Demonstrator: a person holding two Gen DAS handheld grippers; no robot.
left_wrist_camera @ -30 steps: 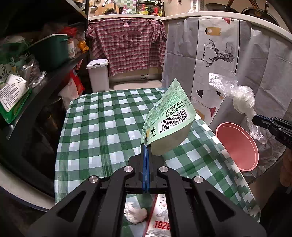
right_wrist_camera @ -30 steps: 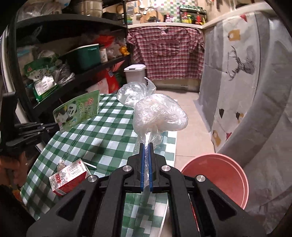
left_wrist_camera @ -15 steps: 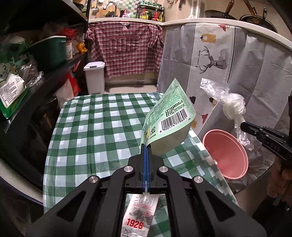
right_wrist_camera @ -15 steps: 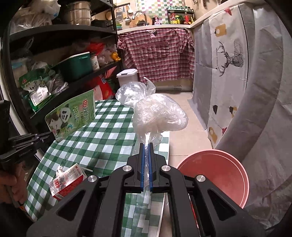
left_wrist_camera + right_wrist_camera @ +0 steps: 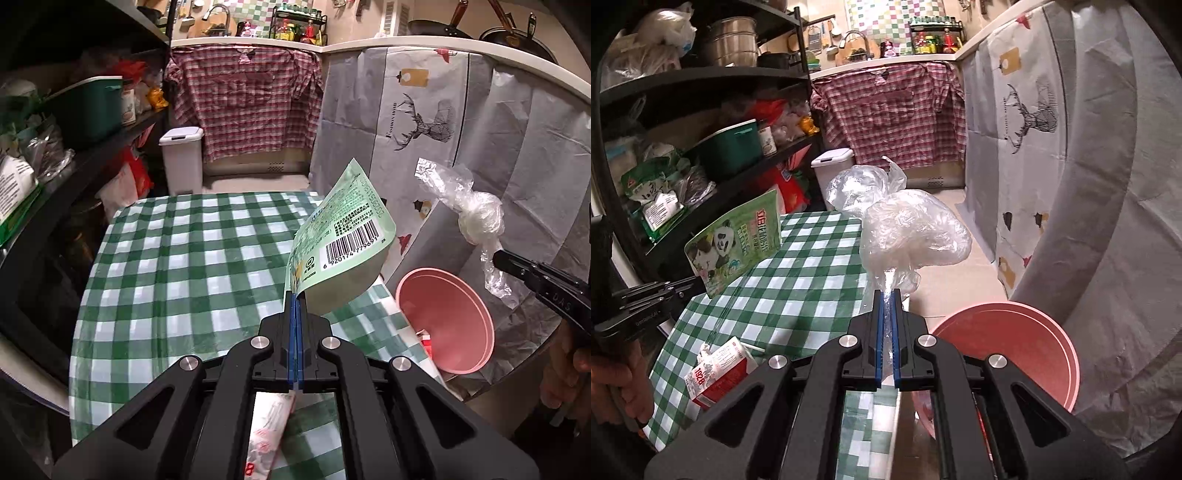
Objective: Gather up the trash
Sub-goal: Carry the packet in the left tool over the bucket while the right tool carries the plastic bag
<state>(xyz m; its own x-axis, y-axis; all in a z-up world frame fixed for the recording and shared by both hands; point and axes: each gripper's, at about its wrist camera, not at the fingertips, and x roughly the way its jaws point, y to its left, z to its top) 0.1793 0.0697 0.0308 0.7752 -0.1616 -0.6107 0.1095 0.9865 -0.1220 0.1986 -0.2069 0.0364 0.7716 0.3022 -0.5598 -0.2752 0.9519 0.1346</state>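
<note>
1. Trash is held in both tools, lifted off the table [image 5: 177, 266]; the pink bin [image 5: 447, 317] stands beside the table's right edge.
2. Left tool [image 5: 296, 295]: clamped on the green pouch [image 5: 343, 243], held above the table.
3. Right tool [image 5: 885, 295]: clamped on the neck of the clear plastic bag [image 5: 916, 236], near the bin.
4. Step in hand: carry to bin. Next move calls for positioning each item over the bin opening before release.
5. Milk carton [image 5: 720, 373] lies on the table, uncollected.
</note>
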